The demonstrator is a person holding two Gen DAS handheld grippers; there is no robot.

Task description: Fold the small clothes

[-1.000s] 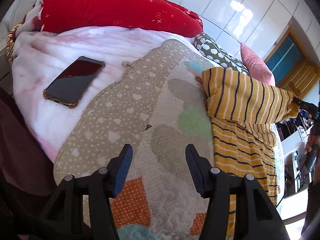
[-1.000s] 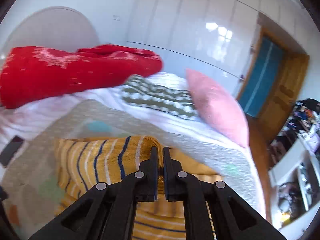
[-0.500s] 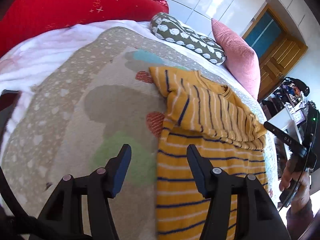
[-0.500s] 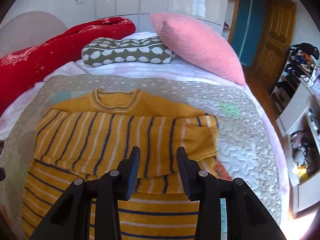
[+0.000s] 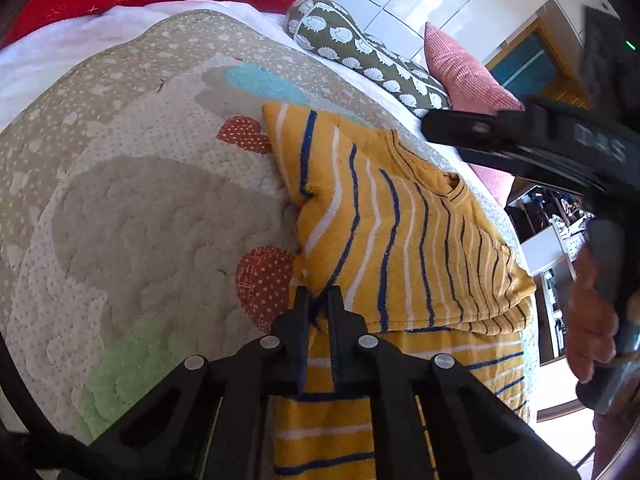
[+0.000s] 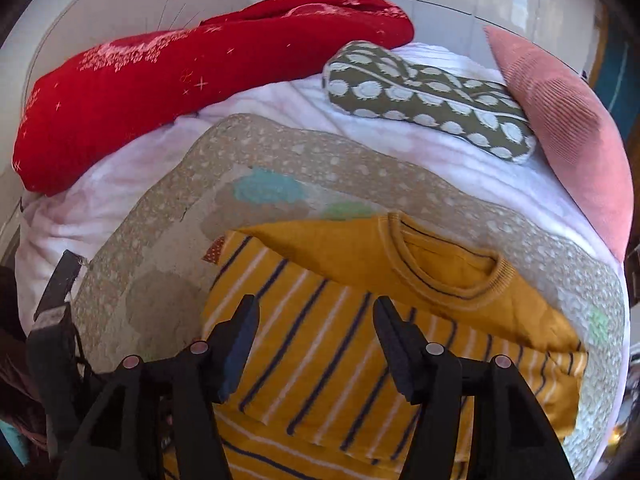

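Note:
A small yellow sweater with blue and white stripes [image 5: 400, 248] lies on the quilted play mat [image 5: 140, 208], its sleeves folded across the chest. My left gripper [image 5: 318, 300] is shut on the sweater's left side edge, just below the folded sleeve. My right gripper [image 6: 316, 320] is open and empty, hovering above the folded sleeves of the sweater [image 6: 320, 352], below the collar. The right gripper's body also shows in the left wrist view [image 5: 520, 144], above the sweater's right side.
The mat [image 6: 168, 240] lies on a white bed cover [image 6: 280, 100]. A red blanket [image 6: 180, 68], an olive patterned pillow [image 6: 432, 96] and a pink cushion [image 6: 568, 128] lie at the head of the bed. Shelves stand beyond the right edge [image 5: 560, 232].
My left gripper moved in and shut on the sweater's left edge. My right gripper let go of the sleeve, opened wider, and moved left over the sweater.

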